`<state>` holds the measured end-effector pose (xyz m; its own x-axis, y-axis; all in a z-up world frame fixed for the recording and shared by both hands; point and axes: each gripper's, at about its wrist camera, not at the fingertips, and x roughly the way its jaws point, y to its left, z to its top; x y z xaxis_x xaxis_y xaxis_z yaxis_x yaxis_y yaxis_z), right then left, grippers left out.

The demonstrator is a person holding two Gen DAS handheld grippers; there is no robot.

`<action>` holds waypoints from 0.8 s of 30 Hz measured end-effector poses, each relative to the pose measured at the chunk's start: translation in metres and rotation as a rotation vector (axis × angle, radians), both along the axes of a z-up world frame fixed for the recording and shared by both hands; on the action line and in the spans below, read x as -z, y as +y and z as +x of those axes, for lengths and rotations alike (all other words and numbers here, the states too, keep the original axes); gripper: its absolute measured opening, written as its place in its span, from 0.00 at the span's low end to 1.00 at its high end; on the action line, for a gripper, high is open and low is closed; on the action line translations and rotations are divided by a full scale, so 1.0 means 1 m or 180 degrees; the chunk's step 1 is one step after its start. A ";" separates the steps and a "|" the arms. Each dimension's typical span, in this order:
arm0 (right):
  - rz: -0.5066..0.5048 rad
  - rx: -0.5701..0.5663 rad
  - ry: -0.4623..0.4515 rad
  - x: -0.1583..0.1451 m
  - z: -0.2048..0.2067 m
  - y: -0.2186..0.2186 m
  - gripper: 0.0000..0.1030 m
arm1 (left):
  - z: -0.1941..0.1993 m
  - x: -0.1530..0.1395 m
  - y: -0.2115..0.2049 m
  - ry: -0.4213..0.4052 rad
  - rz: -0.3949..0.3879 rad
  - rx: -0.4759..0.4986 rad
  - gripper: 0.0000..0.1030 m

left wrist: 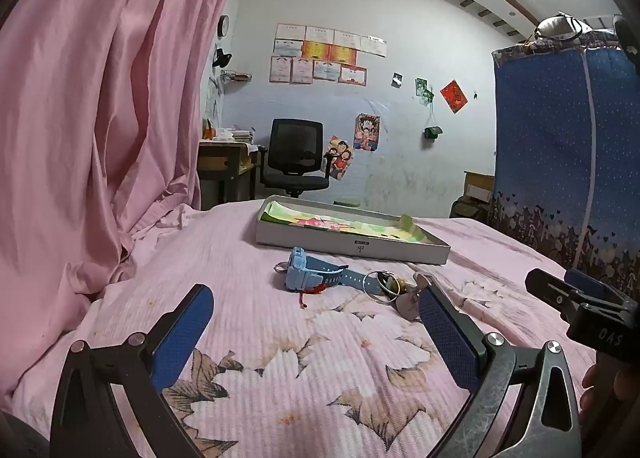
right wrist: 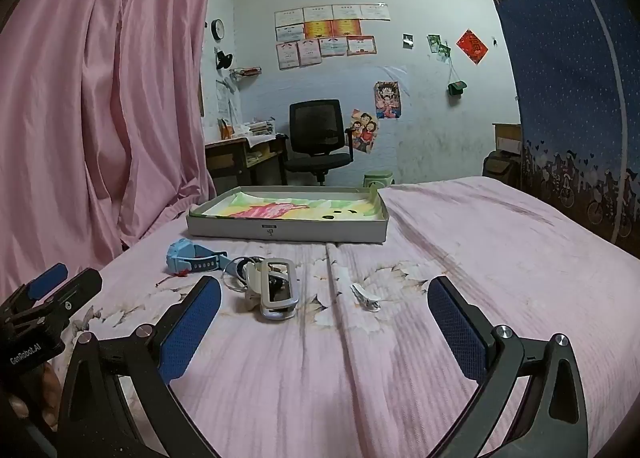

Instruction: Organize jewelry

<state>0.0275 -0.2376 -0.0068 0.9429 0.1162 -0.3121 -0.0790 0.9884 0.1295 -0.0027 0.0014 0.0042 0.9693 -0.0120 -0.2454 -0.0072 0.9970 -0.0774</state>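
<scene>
A shallow grey box (left wrist: 352, 244) (right wrist: 288, 232) lined with a colourful drawing lies on the pink bed. In front of it lie a blue watch (left wrist: 308, 270) (right wrist: 192, 258), a red string bracelet (left wrist: 314, 292) (right wrist: 176, 275), a silver bangle (left wrist: 378, 286) with small pieces, a silver-grey rectangular frame piece (right wrist: 278, 292) and a white hair clip (right wrist: 366, 298). My left gripper (left wrist: 316, 306) is open and empty, just short of the watch. My right gripper (right wrist: 324, 302) is open and empty, with the frame piece and the clip between its fingers' lines.
The bed (right wrist: 460, 258) has a pink floral cover. A pink curtain (left wrist: 100, 118) hangs at the left. A blue fabric wardrobe (left wrist: 560, 146) stands at the right. A black office chair (left wrist: 296, 158) and a desk (left wrist: 224, 166) stand beyond the bed.
</scene>
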 end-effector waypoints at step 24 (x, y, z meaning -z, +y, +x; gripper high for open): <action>0.0029 -0.0003 0.0009 -0.001 -0.001 -0.002 0.99 | 0.000 0.002 -0.001 -0.0005 0.0005 -0.0005 1.00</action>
<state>0.0268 -0.2398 -0.0058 0.9419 0.1198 -0.3137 -0.0794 0.9872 0.1385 -0.0024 0.0000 0.0022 0.9698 -0.0101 -0.2439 -0.0087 0.9971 -0.0757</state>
